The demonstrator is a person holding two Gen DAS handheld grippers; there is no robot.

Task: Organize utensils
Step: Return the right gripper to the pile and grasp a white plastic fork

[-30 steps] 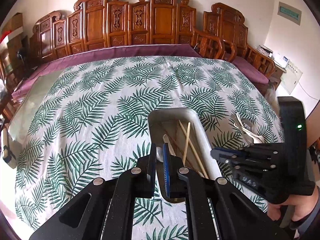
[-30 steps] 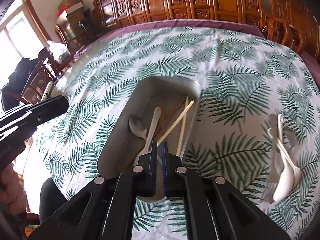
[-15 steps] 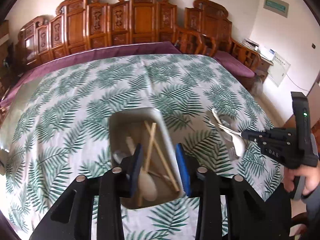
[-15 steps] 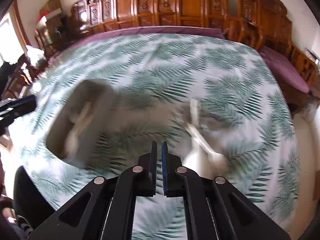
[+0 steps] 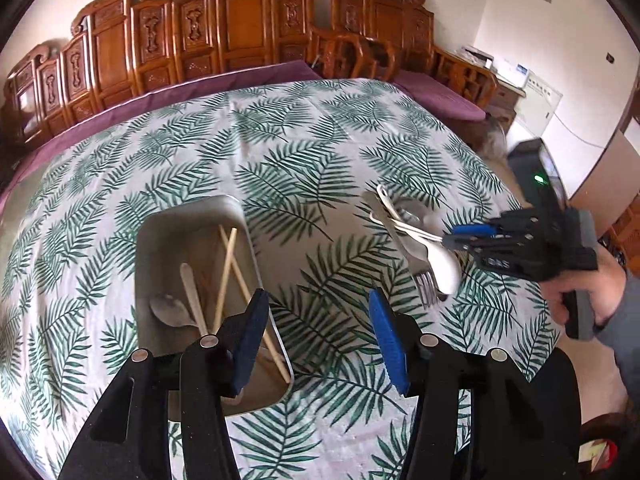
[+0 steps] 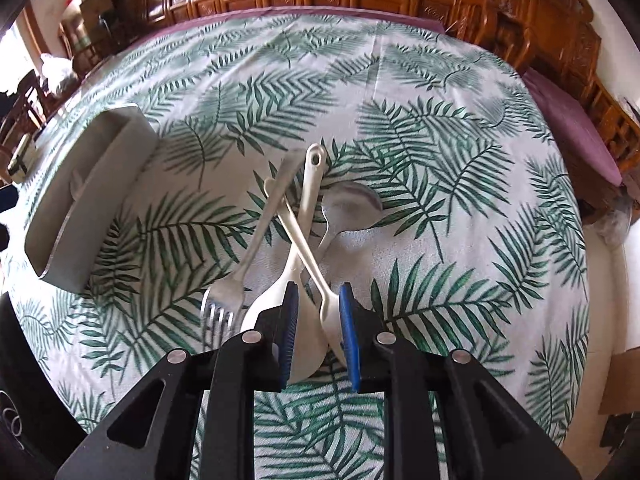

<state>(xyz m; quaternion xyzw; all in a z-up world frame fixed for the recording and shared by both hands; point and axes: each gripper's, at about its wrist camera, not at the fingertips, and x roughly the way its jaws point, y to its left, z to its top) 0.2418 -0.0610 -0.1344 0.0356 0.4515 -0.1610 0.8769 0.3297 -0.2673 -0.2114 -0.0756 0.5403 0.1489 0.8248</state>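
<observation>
**Two sets of jaws parted, pile under the right**

Both of your grippers have just been opening. Your right gripper points steeply down at the loose pile; its jaws stand a little apart, and between the blue pads you see the bowls of two white spoons, with no pad pressing on either. From your left camera, that same gripper hangs just above the pile, held in your right hand.

Your left gripper has its jaws parted wider, with only leaf-print cloth between them. Its left pad sits in front of the near right edge of the tray; whether it touches the tray you cannot tell.

The pile lies on the desk, right of the tray and apart from it. The two white spoons cross each other, handles pointing away from you. A metal fork lies just left of them, tines toward you, its handle running under the crossing. A metal spoon lies beyond, bowl far from you, its handle running down behind the white spoons.

In the tray lie a pair of chopsticks, crossed, a pale flat stick and a metal spoon at the near left.

Carved wooden chairs line the desk's far side.
</observation>
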